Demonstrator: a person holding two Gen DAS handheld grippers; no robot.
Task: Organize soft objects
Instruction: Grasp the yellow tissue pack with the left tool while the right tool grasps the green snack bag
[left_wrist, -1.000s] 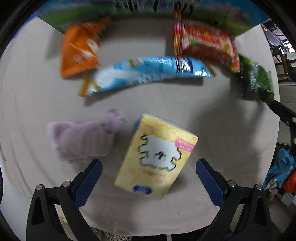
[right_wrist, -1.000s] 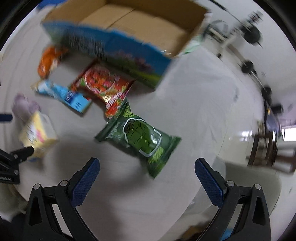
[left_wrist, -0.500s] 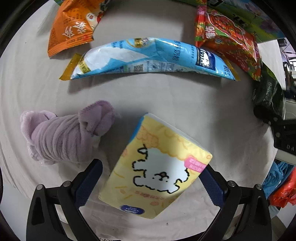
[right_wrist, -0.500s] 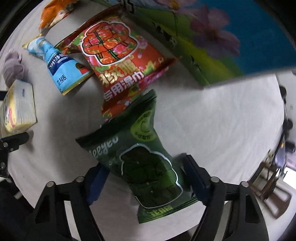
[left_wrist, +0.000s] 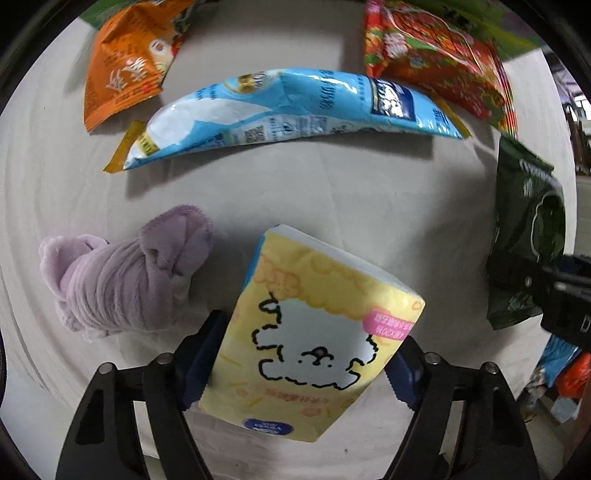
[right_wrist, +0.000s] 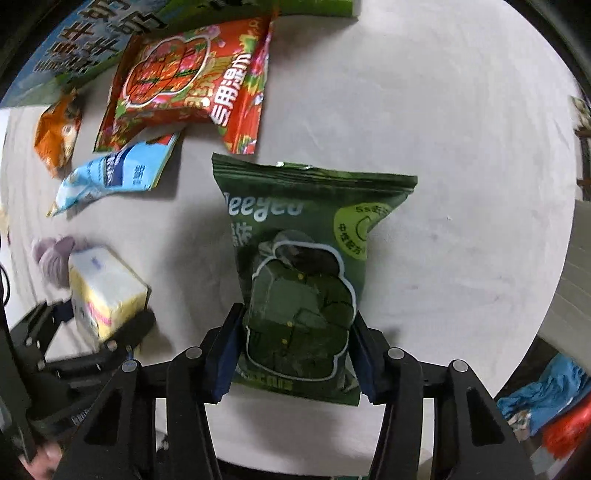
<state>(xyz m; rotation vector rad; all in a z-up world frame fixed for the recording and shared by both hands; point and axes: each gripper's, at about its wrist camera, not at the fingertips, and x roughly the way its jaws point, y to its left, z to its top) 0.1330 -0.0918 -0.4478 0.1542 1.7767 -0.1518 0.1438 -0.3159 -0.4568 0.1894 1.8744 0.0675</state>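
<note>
Both closed in since half a second ago: left tool (left_wrist: 303, 363) now pinching tissue pack (left_wrist: 314, 332), right tool (right_wrist: 293, 354) pinching green bag (right_wrist: 303, 273); lifts likely next.

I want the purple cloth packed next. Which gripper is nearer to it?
Left. The left gripper, shut on the yellow tissue pack, sits right beside the purple cloth. The right gripper, shut on the green snack bag, is farther off across the table.
</note>
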